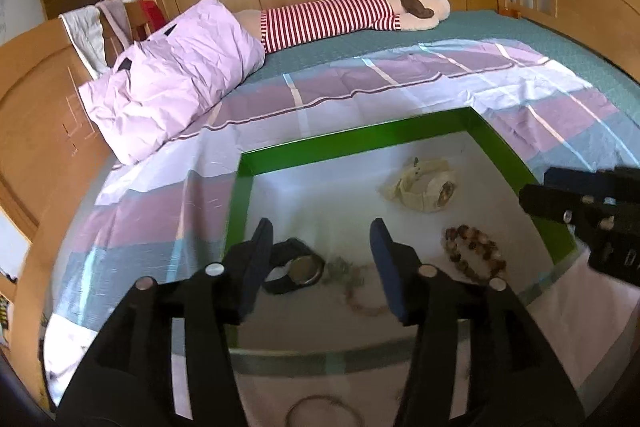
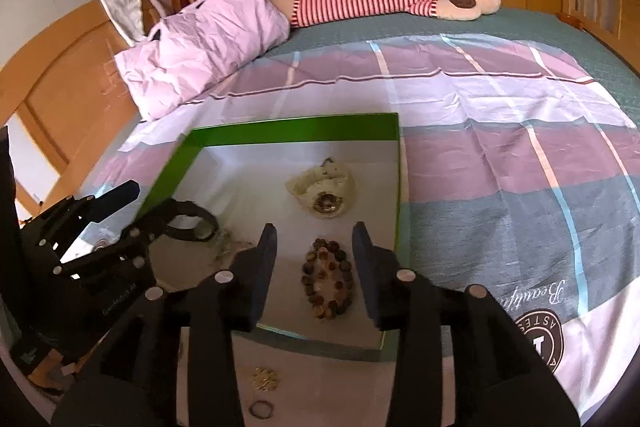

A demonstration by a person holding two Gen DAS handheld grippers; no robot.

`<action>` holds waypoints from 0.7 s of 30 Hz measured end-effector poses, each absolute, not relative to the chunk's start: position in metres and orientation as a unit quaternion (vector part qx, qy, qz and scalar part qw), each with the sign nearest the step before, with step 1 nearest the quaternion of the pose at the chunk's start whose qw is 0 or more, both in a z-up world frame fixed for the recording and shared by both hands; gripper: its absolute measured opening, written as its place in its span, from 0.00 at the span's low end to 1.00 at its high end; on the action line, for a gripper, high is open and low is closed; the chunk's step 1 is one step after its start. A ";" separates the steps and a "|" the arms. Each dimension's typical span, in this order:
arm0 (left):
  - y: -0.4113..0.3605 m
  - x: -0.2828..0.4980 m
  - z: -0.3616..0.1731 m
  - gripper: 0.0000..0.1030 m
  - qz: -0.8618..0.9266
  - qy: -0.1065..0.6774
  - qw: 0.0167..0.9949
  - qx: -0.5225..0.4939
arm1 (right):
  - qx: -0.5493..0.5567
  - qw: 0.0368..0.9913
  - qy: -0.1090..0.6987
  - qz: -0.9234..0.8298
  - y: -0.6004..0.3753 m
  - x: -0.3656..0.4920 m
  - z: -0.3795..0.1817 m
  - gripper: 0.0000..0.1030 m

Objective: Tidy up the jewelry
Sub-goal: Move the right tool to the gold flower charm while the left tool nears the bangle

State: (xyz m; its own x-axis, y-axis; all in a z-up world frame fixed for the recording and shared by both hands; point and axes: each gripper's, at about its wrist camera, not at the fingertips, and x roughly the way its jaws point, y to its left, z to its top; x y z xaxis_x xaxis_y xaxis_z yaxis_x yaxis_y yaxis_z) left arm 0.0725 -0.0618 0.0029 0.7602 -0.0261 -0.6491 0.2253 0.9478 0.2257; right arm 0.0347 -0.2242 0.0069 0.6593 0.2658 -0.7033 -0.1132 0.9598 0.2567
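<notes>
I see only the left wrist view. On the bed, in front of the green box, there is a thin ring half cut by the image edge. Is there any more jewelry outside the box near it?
Observer: Yes. The right wrist view shows a small gold piece on the sheet in front of the green box, with a small dark ring just below it.
Operator: Is the right gripper holding something?
Observer: No. The right gripper is open, with the brown bead bracelet lying in the box between its fingers.
Operator: Is there text on the bedsheet?
Observer: Yes, a round printed logo to the right of the box.
</notes>
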 end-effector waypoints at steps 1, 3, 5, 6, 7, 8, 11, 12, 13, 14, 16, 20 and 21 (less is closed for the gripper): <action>-0.059 0.067 0.004 0.51 -0.066 0.341 0.925 0.155 | 0.092 0.906 0.398 0.113 -0.221 0.030 0.011 0.38; -0.050 0.057 0.004 0.59 -0.060 0.349 0.920 0.167 | 0.083 0.902 0.402 0.132 -0.214 0.019 0.016 0.38; -0.038 0.044 0.001 0.65 -0.054 0.362 0.915 0.170 | 0.070 0.895 0.413 0.156 -0.205 0.006 0.018 0.38; -0.029 0.038 -0.002 0.66 -0.054 0.372 0.912 0.165 | 0.055 0.887 0.426 0.170 -0.199 -0.002 0.016 0.38; -0.019 0.033 -0.007 0.66 -0.055 0.388 0.907 0.153 | 0.036 0.877 0.442 0.183 -0.192 -0.008 0.012 0.38; -0.011 0.031 -0.012 0.66 -0.057 0.404 0.902 0.140 | 0.018 0.869 0.455 0.192 -0.186 -0.013 0.005 0.38; 0.011 0.024 -0.033 0.66 -0.065 0.463 0.879 0.091 | -0.023 0.852 0.485 0.195 -0.173 -0.019 -0.021 0.38; 0.014 0.020 -0.038 0.66 -0.064 0.472 0.875 0.083 | -0.033 0.847 0.497 0.189 -0.171 -0.019 -0.032 0.38; 0.015 0.016 -0.043 0.66 -0.067 0.478 0.872 0.080 | -0.036 0.843 0.504 0.185 -0.169 -0.019 -0.040 0.38; 0.015 0.014 -0.046 0.66 -0.072 0.484 0.869 0.079 | -0.035 0.841 0.510 0.179 -0.169 -0.018 -0.048 0.38; 0.011 0.010 -0.052 0.66 -0.089 0.495 0.861 0.074 | -0.026 0.838 0.516 0.176 -0.166 -0.013 -0.056 0.38; 0.005 0.006 -0.059 0.66 -0.100 0.499 0.856 0.090 | -0.040 0.829 0.530 0.176 -0.149 -0.005 -0.071 0.36; 0.003 0.005 -0.061 0.67 -0.103 0.502 0.854 0.093 | -0.050 0.825 0.537 0.172 -0.146 -0.005 -0.074 0.32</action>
